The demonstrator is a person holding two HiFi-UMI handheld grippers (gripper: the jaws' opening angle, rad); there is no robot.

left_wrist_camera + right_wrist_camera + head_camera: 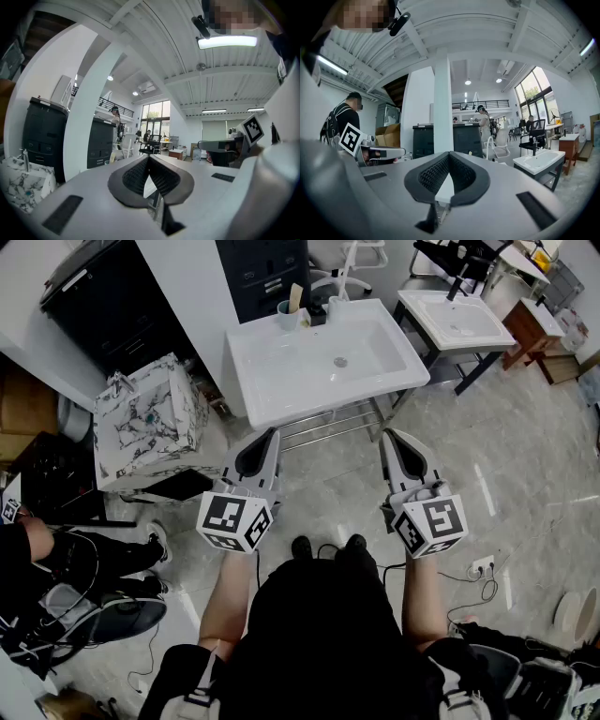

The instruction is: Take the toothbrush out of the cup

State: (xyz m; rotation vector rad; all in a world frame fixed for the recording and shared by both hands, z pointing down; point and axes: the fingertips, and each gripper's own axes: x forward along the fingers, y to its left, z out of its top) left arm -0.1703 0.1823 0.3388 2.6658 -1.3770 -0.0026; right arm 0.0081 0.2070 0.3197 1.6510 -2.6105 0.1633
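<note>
A pale cup [286,316] stands at the back rim of the white washbasin [281,381]; a toothbrush [295,297] with a light wooden handle sticks up out of it. Both grippers are held over the floor in front of the basin, well short of the cup. My left gripper [273,433] points at the basin's front edge with its jaws shut and nothing between them. My right gripper [387,434] is level with it to the right, jaws also shut and empty. In the left gripper view the closed tips [149,157] meet; the right gripper view shows the same [450,153].
A small black item [318,313] sits beside the cup. A metal rack [328,424] runs under the basin. A second washbasin [455,320] stands at the right, a marble-patterned box [150,423] at the left, with a black cabinet [103,306] behind. A person [56,559] sits at far left.
</note>
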